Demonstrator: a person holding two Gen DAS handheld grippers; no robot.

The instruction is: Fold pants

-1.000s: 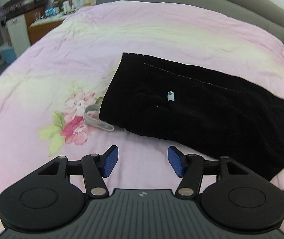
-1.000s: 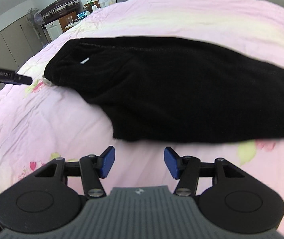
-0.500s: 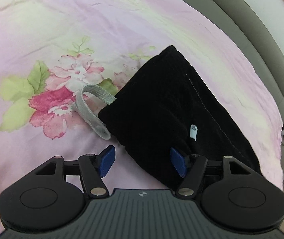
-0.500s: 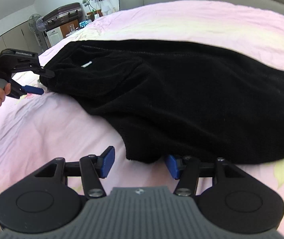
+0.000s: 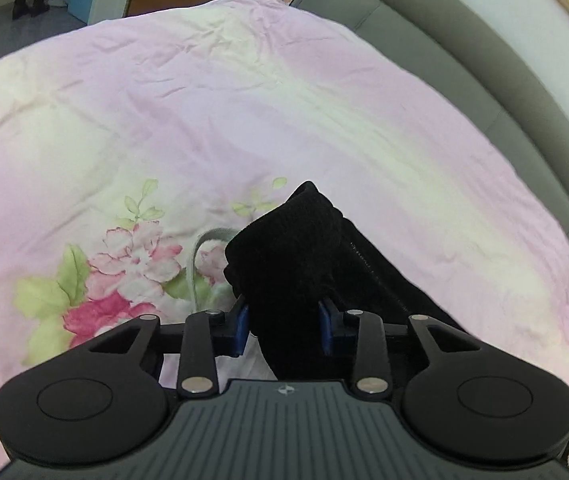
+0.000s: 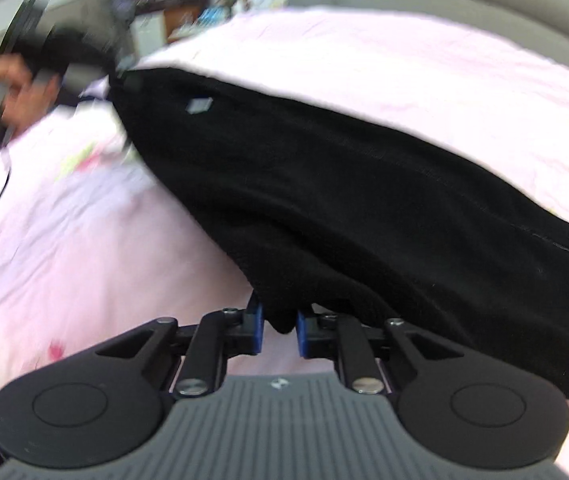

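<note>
**Both claws closing on the black pants**

The left claw (image 5: 283, 322) is narrowing its jaws around a bunched fold of the black, soft knit pants (image 5: 304, 264), the blue pads (image 5: 241, 326) pressing the cloth from both sides. The right claw (image 6: 278, 330) is also closing, nearly together, pinching a small tuck of the lower edge of the pants (image 6: 364, 208). The garment is lying stretched across the pink floral quilt (image 5: 204, 120) on the bed (a grey drawstring loop (image 5: 204, 240) is peeking out beside it). A grey padded headboard (image 5: 464, 92) is curving behind.
</note>
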